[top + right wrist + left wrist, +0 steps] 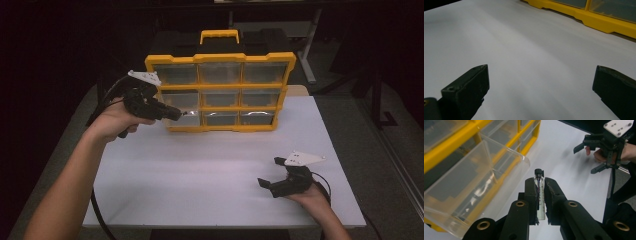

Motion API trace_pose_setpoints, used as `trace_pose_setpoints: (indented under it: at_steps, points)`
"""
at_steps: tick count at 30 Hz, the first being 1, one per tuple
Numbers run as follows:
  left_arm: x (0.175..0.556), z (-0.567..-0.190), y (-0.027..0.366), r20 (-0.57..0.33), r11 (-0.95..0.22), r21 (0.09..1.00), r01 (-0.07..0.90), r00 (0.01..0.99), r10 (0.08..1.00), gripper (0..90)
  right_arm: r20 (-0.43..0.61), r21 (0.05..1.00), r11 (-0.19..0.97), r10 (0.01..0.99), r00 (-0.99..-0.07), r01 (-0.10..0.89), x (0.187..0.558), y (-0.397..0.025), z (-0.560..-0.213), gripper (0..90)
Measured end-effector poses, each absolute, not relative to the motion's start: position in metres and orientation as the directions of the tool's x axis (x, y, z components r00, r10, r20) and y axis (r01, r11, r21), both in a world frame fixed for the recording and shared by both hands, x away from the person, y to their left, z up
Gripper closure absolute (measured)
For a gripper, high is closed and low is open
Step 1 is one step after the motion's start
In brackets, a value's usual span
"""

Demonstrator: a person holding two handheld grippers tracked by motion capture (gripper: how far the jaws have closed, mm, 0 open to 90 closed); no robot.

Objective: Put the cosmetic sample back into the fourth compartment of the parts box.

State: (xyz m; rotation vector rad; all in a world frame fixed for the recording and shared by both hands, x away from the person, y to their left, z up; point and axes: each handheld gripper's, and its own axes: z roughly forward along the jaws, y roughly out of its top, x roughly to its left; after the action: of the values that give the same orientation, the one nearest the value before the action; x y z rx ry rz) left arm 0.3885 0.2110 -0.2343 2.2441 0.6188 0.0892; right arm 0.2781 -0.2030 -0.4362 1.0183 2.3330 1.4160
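Observation:
A yellow organizer (220,90) with clear drawers stands upright at the back of the white table (210,175). Its bottom-left drawer (471,180) is tilted open. My left gripper (540,183) is shut on a small glass vial (540,195) with a black cap, held just right of the drawer's rim. In the high view the left gripper (181,115) is at the organizer's lower left corner. My right gripper (269,172) stands open above the table near the front right, with nothing between its jaws; its fingers (469,92) are wide apart over bare table.
The organizer's yellow base (599,20) runs along the back of the table. A black case with a yellow handle (219,36) sits behind the organizer. Dark floor and table legs surround the table. The right gripper (607,147) shows far off in the left gripper view.

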Motion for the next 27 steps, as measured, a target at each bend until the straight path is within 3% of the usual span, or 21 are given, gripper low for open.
trace_pose_setpoints:
  at_steps: [16, 27]
  points:
    - [0.419, -0.224, 0.209, -0.078, -0.548, 0.729, 0.41, 0.845, 0.529, 81.0, 0.156, 0.848, 0.291, 0.664, -0.731, 0.444, 0.278, -0.203, -0.436, 0.3]
    - [0.437, -0.238, 0.205, -0.038, -0.574, 0.693, 0.436, 0.817, 0.575, 80.9, 0.154, 0.849, 0.289, 0.664, -0.731, 0.442, 0.277, -0.204, -0.435, 0.3]
